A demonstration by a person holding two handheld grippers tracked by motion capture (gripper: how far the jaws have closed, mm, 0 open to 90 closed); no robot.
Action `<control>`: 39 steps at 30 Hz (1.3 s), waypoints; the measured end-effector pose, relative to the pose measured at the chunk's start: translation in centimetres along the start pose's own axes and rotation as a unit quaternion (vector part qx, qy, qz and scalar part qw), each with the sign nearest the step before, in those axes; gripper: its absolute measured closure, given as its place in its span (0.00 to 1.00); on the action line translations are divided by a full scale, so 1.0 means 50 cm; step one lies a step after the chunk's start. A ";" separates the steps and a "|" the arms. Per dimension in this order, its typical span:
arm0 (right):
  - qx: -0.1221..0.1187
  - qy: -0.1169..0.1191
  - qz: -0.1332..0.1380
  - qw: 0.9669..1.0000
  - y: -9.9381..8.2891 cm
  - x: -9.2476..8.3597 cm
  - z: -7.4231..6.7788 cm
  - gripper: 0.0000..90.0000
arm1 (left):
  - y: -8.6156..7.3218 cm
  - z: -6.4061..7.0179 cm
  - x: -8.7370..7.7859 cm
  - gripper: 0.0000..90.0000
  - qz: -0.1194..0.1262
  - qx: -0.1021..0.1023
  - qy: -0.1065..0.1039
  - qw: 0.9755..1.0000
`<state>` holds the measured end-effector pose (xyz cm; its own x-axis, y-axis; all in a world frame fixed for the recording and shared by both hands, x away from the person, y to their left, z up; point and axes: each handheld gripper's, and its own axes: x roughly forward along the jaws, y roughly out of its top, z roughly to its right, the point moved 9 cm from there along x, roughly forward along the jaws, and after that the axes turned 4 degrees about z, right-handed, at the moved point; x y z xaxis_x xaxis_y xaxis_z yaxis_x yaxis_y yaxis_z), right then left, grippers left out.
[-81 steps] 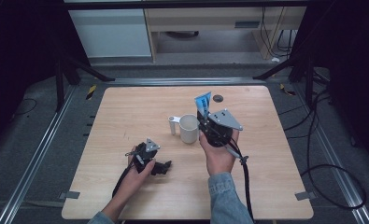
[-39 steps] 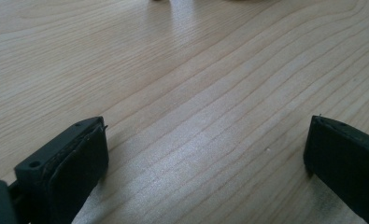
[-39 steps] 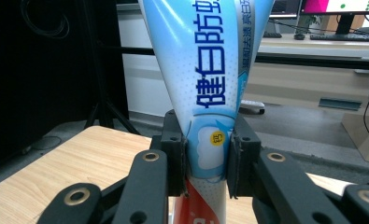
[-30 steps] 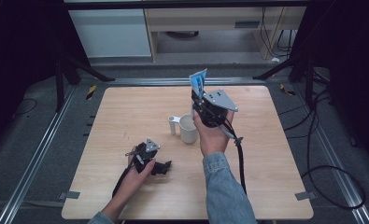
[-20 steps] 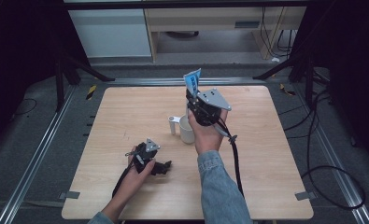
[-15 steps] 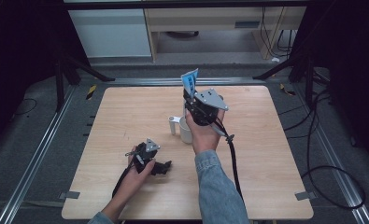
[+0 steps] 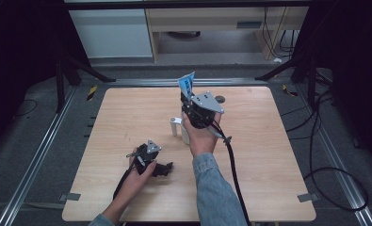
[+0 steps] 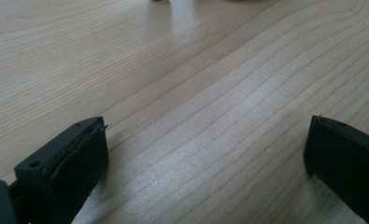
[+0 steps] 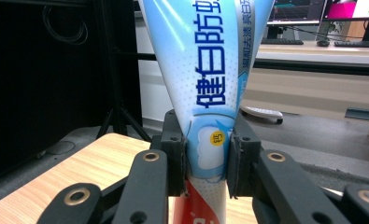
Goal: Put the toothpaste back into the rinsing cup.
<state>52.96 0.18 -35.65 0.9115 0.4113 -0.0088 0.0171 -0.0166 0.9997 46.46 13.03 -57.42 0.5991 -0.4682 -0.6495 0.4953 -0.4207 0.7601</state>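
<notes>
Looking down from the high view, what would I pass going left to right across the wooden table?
Left hand-held gripper, resting open on the table → white mug → right hand-held gripper, clamped on a blue-and-white toothpaste tube held upright → small dark round object near the far edge.

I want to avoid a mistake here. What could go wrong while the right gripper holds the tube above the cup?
1. The right gripper pinches the soft toothpaste tube low on its body; it might slip or squeeze.
2. The white cup stands just below that hand, unheld; a bump could tip it.
3. The left gripper rests open on the table, too far to steady it.
</notes>
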 end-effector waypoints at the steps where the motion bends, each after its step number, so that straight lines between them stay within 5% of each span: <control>1: 0.001 0.000 0.000 1.000 -0.002 0.000 0.000 0.80 | 0.000 0.000 0.000 0.00 0.000 0.000 0.000 1.000; 39: 0.032 -0.025 -0.051 0.998 -0.142 0.019 0.048 0.80 | -0.001 0.000 0.000 0.00 -0.002 0.000 -0.001 1.000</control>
<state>54.68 -1.52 -42.81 0.9232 0.3674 -0.1131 0.1353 -0.0352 0.9902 46.42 13.05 -57.43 0.5966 -0.4675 -0.6523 0.4971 -0.4228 0.7577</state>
